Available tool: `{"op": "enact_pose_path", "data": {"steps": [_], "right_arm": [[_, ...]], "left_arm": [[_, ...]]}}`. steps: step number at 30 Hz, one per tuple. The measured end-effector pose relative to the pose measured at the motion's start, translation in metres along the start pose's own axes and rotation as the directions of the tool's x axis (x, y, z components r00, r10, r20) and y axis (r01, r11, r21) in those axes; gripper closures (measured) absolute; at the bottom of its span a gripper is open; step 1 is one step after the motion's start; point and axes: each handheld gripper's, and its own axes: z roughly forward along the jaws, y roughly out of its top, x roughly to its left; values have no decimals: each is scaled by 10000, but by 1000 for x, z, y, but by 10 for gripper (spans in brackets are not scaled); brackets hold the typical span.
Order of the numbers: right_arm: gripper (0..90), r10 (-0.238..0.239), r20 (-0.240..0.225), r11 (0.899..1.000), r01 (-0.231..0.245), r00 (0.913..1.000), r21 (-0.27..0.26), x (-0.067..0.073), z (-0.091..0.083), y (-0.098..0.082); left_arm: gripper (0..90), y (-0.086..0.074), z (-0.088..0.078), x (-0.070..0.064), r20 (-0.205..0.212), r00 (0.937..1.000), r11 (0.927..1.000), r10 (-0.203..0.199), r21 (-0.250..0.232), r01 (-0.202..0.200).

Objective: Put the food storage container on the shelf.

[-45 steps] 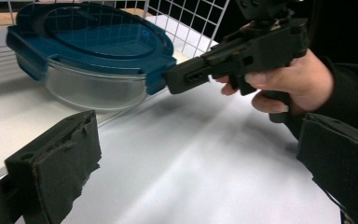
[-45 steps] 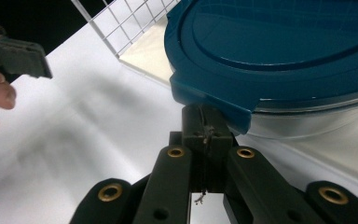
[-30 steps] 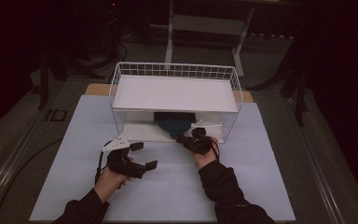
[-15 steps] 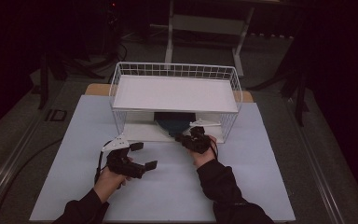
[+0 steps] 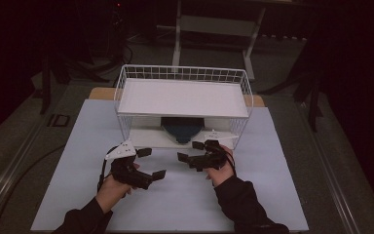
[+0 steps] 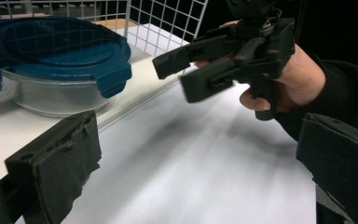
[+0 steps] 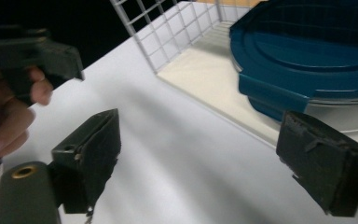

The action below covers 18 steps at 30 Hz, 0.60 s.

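So the container (image 5: 181,129) is a clear tub with a dark blue clip-on lid, sitting on the lower shelf of the white wire rack (image 5: 182,97). Right gripper (image 5: 195,155) just let its jaws swing wide, nothing between them, hovering just in front of the rack. Left gripper (image 5: 152,163) is spread too, empty. Pale bench (image 5: 272,195), dark room around it

High view: overhead, facing forward-down, far. Gripper views: low, close, facing each other; both share blue-lidded container (image 6: 56,56) at wire rack (image 5: 182,97).
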Motion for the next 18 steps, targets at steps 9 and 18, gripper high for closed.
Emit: {"op": "enact_pose_path", "data": {"steps": [9,18], "right_arm": [[149,-132,94,9994,135,9999,-311,3,-25,-11],[150,-198,275,9986,212,9994,-491,5,-54,-26]], "left_arm": [[0,4,-7,-8,86,9999,9999,82,127,-83],[0,0,-15,-10,81,10000,9996,14,285,-16]]}}
